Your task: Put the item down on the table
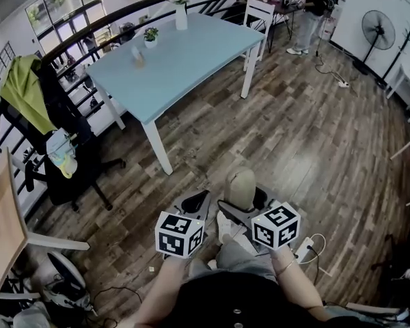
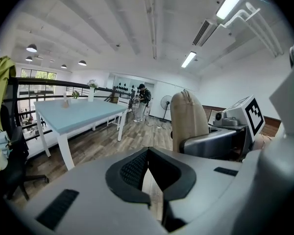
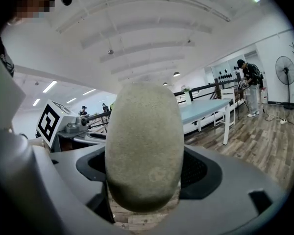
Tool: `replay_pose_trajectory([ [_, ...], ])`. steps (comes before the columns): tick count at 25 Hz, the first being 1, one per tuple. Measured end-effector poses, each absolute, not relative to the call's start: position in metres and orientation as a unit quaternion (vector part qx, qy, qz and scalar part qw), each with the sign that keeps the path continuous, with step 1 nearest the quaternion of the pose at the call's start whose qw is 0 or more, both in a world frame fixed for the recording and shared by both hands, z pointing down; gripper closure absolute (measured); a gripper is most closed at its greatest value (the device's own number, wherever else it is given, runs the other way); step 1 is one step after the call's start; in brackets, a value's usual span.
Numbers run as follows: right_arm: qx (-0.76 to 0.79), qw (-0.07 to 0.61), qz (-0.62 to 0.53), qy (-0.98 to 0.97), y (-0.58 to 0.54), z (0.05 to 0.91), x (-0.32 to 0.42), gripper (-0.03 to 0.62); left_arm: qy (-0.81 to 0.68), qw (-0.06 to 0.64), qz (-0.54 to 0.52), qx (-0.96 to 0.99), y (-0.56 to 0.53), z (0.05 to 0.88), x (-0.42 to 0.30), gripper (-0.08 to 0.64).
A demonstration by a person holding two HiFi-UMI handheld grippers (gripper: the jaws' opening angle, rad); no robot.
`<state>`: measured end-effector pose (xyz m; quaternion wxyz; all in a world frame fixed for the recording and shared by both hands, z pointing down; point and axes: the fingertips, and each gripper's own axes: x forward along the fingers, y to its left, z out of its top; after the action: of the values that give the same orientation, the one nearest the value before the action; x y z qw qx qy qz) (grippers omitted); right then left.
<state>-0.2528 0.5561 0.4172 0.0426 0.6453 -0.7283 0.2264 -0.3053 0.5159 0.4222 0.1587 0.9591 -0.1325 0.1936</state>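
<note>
- Left gripper [image 2: 148, 153]: grey body across the lower frame; black pads [image 2: 130, 170] meet at the tips, nothing between them.
- Beige rounded item [image 2: 187, 116]: upright, right of centre, its base apparently clasped by the right gripper [image 2: 196, 145].
- Marker cube [image 2: 247, 115]: on that gripper, far right.
- Light blue table [image 2: 83, 112]: white legs, left of centre.
- White vase [image 2: 91, 92]: on the table's far end; a smaller object beside it is too small to identify.
- Yellow-green garment [image 2: 0, 82]: at the left edge.
- Person [image 2: 143, 99]: standing beyond the table.
- Standing fan [image 2: 165, 104]: just right of the person.
- Wood plank floor [image 2: 103, 143].
</note>
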Motion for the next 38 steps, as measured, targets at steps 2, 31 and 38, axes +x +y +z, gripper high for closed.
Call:
replay_pose_trajectory([
  [2,0.641,0.046,0.23,-0.73,0.54,0.424,-0.236,0.189,-0.136,0.159,0.198,0.958,0.502,0.427,-0.292,0.543],
  [31,0.604,0.023,0.214,-0.767,0.339,0.407,-0.037,0.189,-0.185,0.152,0.194,0.951,0.304,0.414,-0.089,0.545],
  [38,0.607,0.01,0.225,-0.762,0.305,0.411,-0.017,0.189,-0.185,0.164,0.198,0.949,0.264,0.423,-0.072,0.543],
])
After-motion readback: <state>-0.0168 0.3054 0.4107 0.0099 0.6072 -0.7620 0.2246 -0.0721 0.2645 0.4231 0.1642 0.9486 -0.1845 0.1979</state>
